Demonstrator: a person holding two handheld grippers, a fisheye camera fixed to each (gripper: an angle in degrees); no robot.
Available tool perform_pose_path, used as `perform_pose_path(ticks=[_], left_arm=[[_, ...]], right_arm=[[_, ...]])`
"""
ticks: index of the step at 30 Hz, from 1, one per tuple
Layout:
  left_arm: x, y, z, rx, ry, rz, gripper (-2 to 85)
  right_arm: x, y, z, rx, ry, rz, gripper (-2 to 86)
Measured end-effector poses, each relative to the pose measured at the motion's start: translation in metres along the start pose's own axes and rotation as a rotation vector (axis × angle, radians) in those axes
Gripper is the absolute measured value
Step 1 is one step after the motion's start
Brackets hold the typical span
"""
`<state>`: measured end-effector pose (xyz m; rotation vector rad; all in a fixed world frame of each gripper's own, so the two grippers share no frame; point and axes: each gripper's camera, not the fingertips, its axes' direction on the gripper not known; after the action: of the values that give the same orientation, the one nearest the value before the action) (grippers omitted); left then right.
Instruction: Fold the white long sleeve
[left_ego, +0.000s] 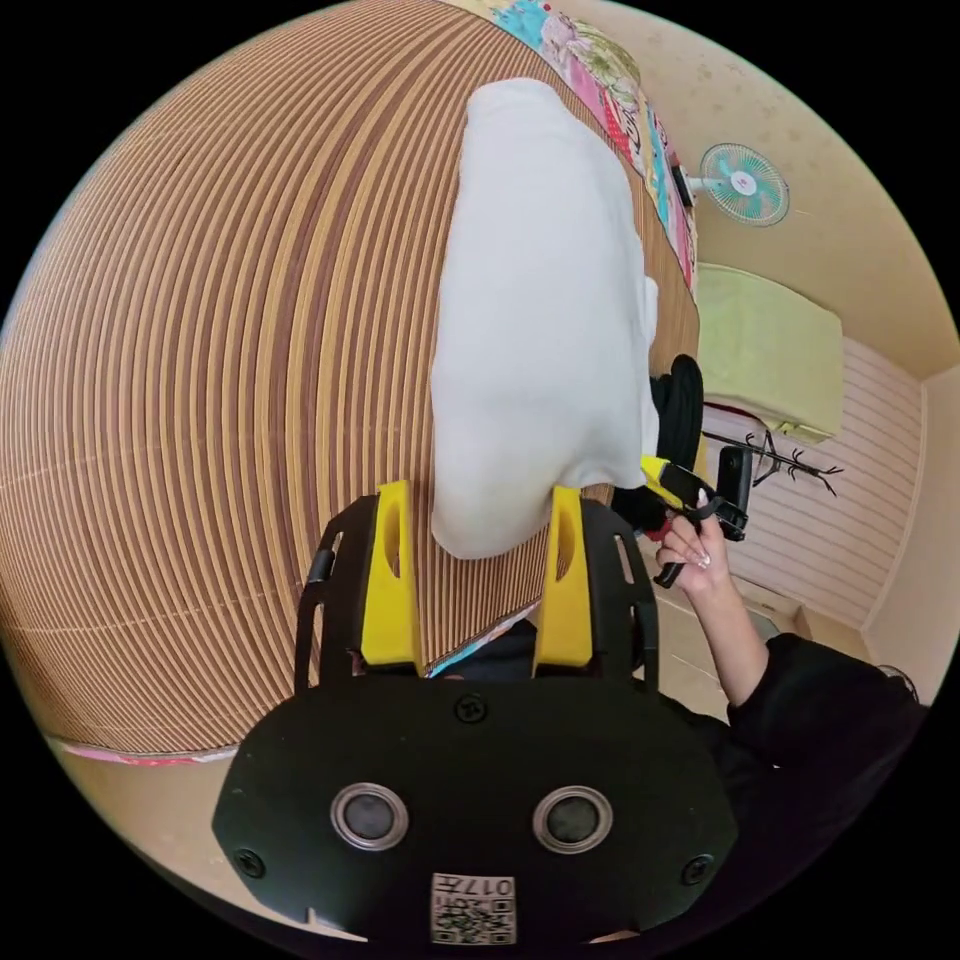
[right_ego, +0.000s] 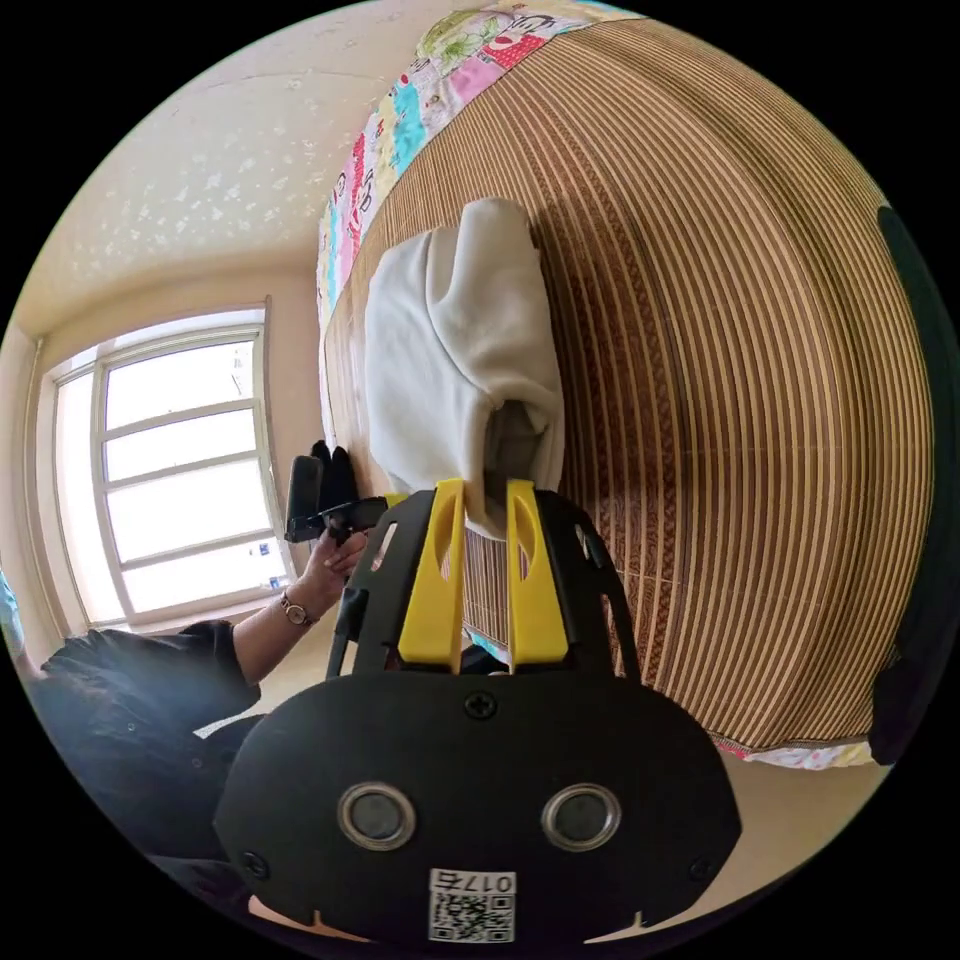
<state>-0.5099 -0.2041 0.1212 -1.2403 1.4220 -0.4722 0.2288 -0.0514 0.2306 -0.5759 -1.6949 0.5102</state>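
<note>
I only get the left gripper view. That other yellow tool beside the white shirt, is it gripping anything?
Observer: Yes. The right gripper has its fingers closed on a corner of the white long sleeve.
Operator: Where does the daylight come from?
Observer: A large window, off to one side.
Operator: Anything on the person's other hand?
Observer: The left hand wears what looks like a wristwatch.

Bare mat (left_ego: 220, 400) lies open beside the white long sleeve (left_ego: 545, 320).
</note>
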Motion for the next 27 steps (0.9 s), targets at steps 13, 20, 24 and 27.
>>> perform_pose_path(ticks=[13,20,24,27], left_arm=[[0.026,0.031,0.041,0.021,0.383,0.040,6.6],[0.064,0.084,0.009,0.119,0.173,0.250,6.4],[0.046,0.122,-0.059,0.306,0.133,0.333,6.6],[0.004,0.173,-0.124,0.509,0.071,0.298,7.7]], right_arm=[[0.084,0.109,0.036,0.218,-0.797,0.463,25.1],[-0.029,0.059,0.104,0.020,-0.867,0.180,19.8],[-0.154,0.048,0.168,-0.088,-0.929,-0.019,18.1],[-0.280,0.053,0.246,-0.167,-0.977,-0.187,16.6]])
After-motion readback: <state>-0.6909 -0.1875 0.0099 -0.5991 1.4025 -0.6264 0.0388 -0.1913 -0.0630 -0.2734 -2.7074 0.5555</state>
